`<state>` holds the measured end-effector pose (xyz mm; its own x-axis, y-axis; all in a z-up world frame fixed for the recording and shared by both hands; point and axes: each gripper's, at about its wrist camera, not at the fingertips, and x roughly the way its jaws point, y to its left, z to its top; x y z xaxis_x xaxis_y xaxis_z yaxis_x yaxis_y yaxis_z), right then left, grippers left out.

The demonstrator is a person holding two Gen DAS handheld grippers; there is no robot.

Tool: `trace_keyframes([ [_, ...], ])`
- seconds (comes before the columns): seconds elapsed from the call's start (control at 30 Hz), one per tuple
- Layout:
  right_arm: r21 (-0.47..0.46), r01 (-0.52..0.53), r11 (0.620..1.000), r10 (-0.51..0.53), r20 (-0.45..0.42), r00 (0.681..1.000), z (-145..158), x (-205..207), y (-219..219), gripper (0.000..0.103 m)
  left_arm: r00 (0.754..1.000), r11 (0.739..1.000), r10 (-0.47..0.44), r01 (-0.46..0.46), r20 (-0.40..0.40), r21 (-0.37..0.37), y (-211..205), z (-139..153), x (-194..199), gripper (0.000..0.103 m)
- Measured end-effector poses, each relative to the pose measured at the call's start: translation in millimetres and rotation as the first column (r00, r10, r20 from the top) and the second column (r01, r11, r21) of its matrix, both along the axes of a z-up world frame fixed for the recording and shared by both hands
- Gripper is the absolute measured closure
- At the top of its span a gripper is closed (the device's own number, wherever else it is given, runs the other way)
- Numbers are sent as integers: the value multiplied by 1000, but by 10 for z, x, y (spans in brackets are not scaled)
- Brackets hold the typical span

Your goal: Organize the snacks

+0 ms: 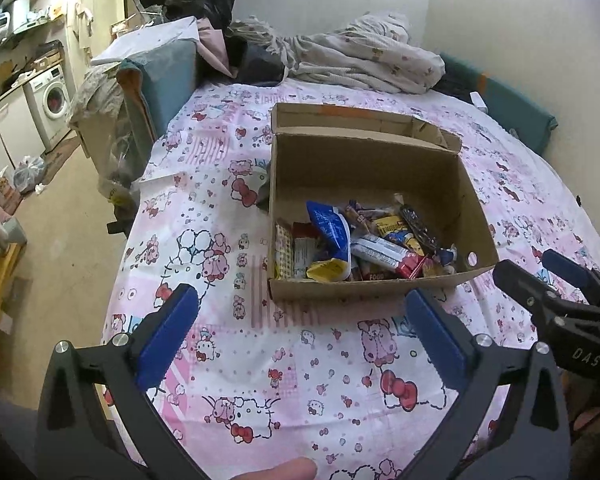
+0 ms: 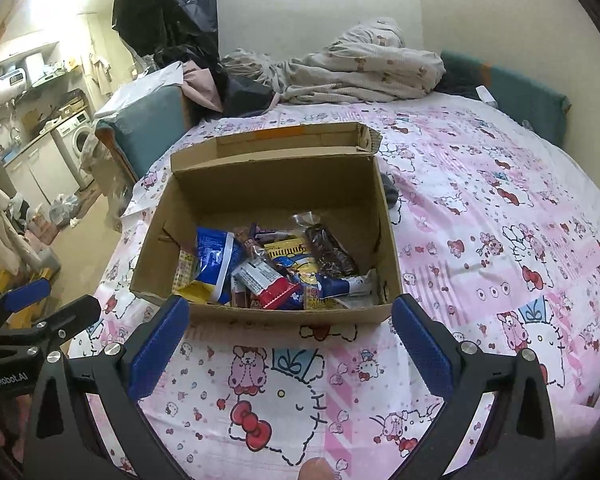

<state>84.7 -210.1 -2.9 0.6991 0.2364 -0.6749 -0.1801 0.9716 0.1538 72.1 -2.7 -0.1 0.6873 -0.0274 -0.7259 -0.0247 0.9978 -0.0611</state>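
An open cardboard box (image 1: 364,160) (image 2: 268,184) stands on a bed with a pink cartoon sheet. Several wrapped snacks lie in its near half: a blue bag (image 1: 332,230) (image 2: 216,260), a yellow pack (image 1: 396,230) (image 2: 290,258), a dark chocolate bar (image 2: 330,252) and a red-and-white bar (image 1: 388,256) (image 2: 266,282). My left gripper (image 1: 300,320) is open and empty, just short of the box's near wall. My right gripper (image 2: 290,328) is open and empty, close to the near wall; it also shows in the left wrist view (image 1: 540,276).
The pink sheet (image 1: 260,360) (image 2: 500,220) covers the bed. A crumpled blanket (image 1: 360,56) (image 2: 360,64) and dark clothes lie at the far end. A teal headboard pad (image 1: 516,108) lines the right wall. A washing machine (image 1: 54,100) and clutter stand on the floor left.
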Motion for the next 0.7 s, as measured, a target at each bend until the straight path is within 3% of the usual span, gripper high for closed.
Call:
trace_keyframes([
  [0.7, 3, 18, 1000, -18, 14, 1000, 59, -11, -42, 0, 1000, 1000, 11, -11, -7, -9, 13, 11, 5, 0],
])
